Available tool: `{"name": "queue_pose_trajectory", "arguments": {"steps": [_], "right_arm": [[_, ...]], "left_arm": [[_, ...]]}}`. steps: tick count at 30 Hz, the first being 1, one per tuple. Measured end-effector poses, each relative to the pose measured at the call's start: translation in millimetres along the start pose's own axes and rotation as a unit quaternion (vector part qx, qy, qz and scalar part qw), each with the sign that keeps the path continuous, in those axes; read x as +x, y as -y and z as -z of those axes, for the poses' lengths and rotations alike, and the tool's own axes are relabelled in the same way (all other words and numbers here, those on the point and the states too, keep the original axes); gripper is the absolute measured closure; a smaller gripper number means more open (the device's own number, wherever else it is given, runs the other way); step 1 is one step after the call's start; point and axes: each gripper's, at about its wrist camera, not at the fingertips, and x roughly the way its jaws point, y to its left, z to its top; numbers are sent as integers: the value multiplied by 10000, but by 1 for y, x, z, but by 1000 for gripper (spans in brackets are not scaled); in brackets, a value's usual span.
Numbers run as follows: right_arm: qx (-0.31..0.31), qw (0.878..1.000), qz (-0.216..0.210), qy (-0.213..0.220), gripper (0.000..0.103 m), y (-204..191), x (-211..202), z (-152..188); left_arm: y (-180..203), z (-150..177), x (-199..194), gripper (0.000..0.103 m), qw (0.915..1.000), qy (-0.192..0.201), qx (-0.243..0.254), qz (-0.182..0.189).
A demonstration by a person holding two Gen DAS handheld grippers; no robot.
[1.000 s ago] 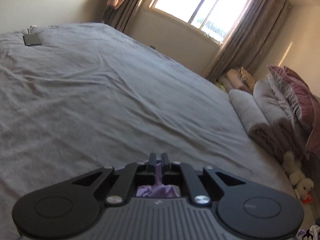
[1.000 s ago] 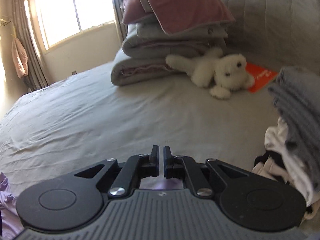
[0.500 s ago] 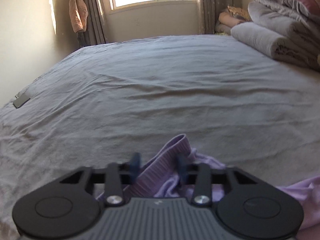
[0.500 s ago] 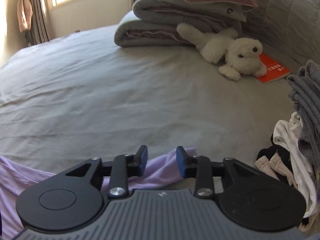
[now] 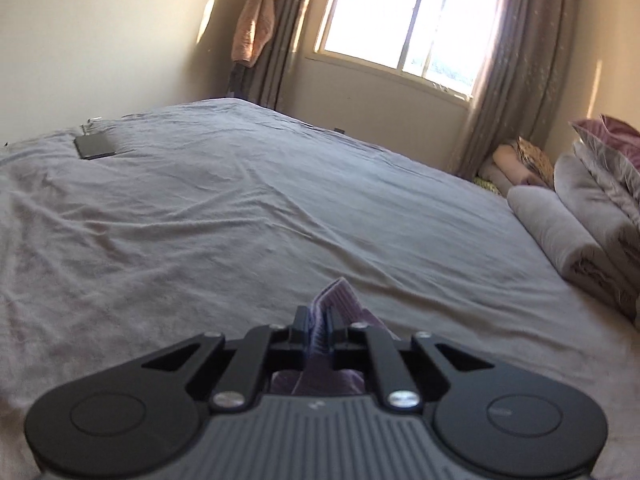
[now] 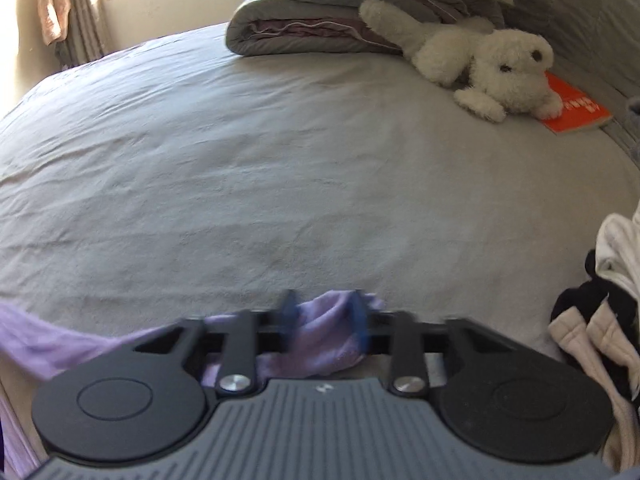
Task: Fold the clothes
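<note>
Half a second ago both tools stood open over the lilac knit garment; now each has just been closing with that cloth between its fingers. In the left wrist view the left gripper (image 5: 319, 322) has its black fingers drawn narrow, clamped on a ribbed band of the lilac knit garment (image 5: 340, 300), which stands up in a peak just past the fingertips and bunches below them against the tool's body. That camera has also swung since then, so the bright window with grey curtains (image 5: 408, 20) sits upper right and the dark flat rectangular device (image 5: 95, 146) on the far left edge of the bed is higher in view. In the right wrist view the right gripper (image 6: 324, 320) is smeared by motion; its blue-padded fingers (image 6: 289, 316) appear set apart with a thick fold of the same garment (image 6: 320, 336) gathered between them, and how hard they press I cannot tell from the blur. The garment trails left along the grey bedsheet (image 6: 280, 160) at the near edge of the bed. The white plush dog (image 6: 480, 64) lies on an orange booklet (image 6: 576, 114) beside the folded grey quilts (image 6: 320, 28), and a heap of white and black clothes (image 6: 600, 300) lies at the right.
</note>
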Motion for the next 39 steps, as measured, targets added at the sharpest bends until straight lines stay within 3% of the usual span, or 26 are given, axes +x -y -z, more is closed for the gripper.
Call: {"name": "queue_pose_trajectory", "arguments": {"steps": [2,6,9,12,17,21,23,25,26,27,29,31,32,33,34,35,36,39], "right_arm": [[-49,9994,-153,295,98,-4,-16,-8],[-4,9911,-26,1332,98,-16,-64,-25],[236,9827,88,1836,98,-17,-88,-29],[672,9762,35,2063,98,-11,-103,-31],[1469,9647,-570,2112,98,7,-123,-30],[1637,9547,-440,2445,98,7,-135,-27],[1419,9649,26,2210,98,0,-115,-30],[888,9845,583,1398,96,-10,-73,-26],[629,9898,850,954,95,-16,-52,-23],[511,9912,1035,646,95,-19,-39,-19],[524,9922,920,663,94,-20,-39,-19],[696,9892,723,1068,88,-19,-58,-24],[726,9894,673,1066,80,-20,-60,-24],[757,9895,623,1064,60,-21,-62,-24],[788,9896,573,1062,50,-22,-64,-24],[819,9896,522,1060,36,-23,-65,-24],[850,9896,472,1058,35,-24,-67,-24],[753,9924,437,872,34,-31,-63,-21]], "left_arm": [[-7,-4,-3,95,9997,97,-235,36],[-12,-10,-8,95,9982,289,-483,188],[-11,-14,-11,95,9976,398,-495,263],[-13,-17,-15,95,9951,520,-710,461],[-15,-21,-19,95,9906,626,-1020,658],[-3,-24,-10,95,9925,612,-860,619],[5,-21,4,91,9964,393,-635,392],[4,-11,22,80,9986,-47,-498,156],[3,-7,30,66,9987,-248,-447,43],[-3,-4,30,63,9981,-308,-529,-34],[-15,0,30,63,9965,-418,-702,-175],[-22,-3,18,63,9948,-359,-954,-86],[-19,-6,10,60,9946,-339,-982,-54],[-15,-8,3,54,9950,-352,-932,-48],[-7,-8,-3,48,9957,-389,-838,-55],[2,-5,-7,35,9963,-458,-723,-50],[10,-1,-11,29,9967,-536,-604,-35],[29,20,-14,29,9942,-1057,-199,93]]}}
